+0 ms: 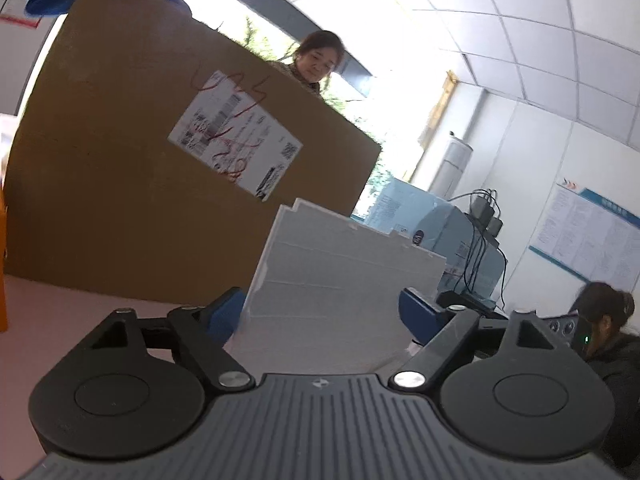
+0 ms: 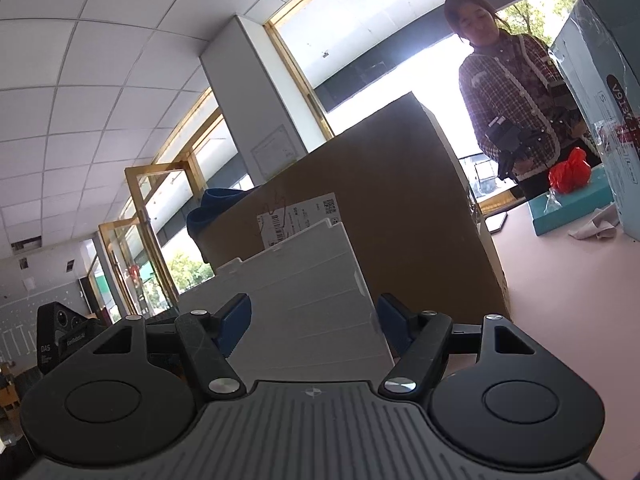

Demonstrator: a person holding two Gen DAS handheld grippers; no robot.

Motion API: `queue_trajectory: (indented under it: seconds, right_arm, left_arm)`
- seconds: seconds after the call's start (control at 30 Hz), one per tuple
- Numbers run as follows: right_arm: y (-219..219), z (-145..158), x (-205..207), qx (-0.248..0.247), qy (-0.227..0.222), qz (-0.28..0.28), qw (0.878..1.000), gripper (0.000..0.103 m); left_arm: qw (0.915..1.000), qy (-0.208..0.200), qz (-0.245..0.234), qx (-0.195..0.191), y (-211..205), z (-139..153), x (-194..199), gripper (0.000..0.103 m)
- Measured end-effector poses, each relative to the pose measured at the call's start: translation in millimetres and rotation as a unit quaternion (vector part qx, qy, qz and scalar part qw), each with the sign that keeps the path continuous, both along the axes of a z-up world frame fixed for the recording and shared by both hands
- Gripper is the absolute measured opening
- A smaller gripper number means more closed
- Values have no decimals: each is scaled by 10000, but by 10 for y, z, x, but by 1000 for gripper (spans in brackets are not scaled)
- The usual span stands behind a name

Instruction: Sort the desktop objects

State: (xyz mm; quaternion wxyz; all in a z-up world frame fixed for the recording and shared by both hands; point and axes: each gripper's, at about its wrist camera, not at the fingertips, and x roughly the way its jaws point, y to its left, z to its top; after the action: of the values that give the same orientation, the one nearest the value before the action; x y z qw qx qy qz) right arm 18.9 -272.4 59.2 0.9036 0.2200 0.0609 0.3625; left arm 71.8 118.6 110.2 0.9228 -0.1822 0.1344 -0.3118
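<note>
A white ribbed plastic organizer [image 1: 340,272] with a stepped top edge stands on the pink table [image 1: 60,320], close to both cameras. My left gripper [image 1: 320,312] has its blue fingers set wide, one against each side of the organizer. In the right wrist view the same organizer [image 2: 308,280] fills the gap of my right gripper [image 2: 312,316], whose blue fingers also lie against its two sides. Both cameras tilt upward from low over the table. The organizer's base is hidden behind the gripper bodies.
A large cardboard box [image 2: 380,200] with a shipping label stands just behind the organizer, with a blue object [image 2: 216,208] on top. On the pink tabletop [image 2: 560,300] at the right sit a teal box [image 2: 572,216] with a red bag [image 2: 570,172]. A person [image 2: 508,92] stands beyond.
</note>
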Motion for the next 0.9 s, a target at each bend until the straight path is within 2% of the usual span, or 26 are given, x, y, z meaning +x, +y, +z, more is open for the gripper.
queue_trajectory:
  seconds: [0.2,0.3,0.43,0.53,0.63,0.77,0.9]
  right_arm:
    - [-11,39,-87,-91,-143,30,9999,68]
    - [7,58,-133,-258,-172,-3,9995,68]
    - [73,95,-200,-681,-141,-92,9975,68]
    - [147,135,-279,-1064,-241,-171,9939,68]
    - [170,189,-369,-1221,-391,-151,9916,68]
    - [188,270,-460,-1341,-547,-135,9894,68]
    - [159,332,-514,-1224,-604,-40,9906,68]
  left_arm:
    - [9975,-433,-98,546,-103,77,-141,82]
    - [9938,-532,-117,969,-186,101,-185,83]
    - [9835,-613,-80,1702,-357,115,-247,85]
    - [9709,-708,-83,2288,-492,111,-305,85]
    - [9643,-828,-168,2510,-552,137,-381,86]
    - [9602,-903,-166,2639,-586,222,-481,86]
    - [9604,-1019,-192,2587,-583,320,-579,86]
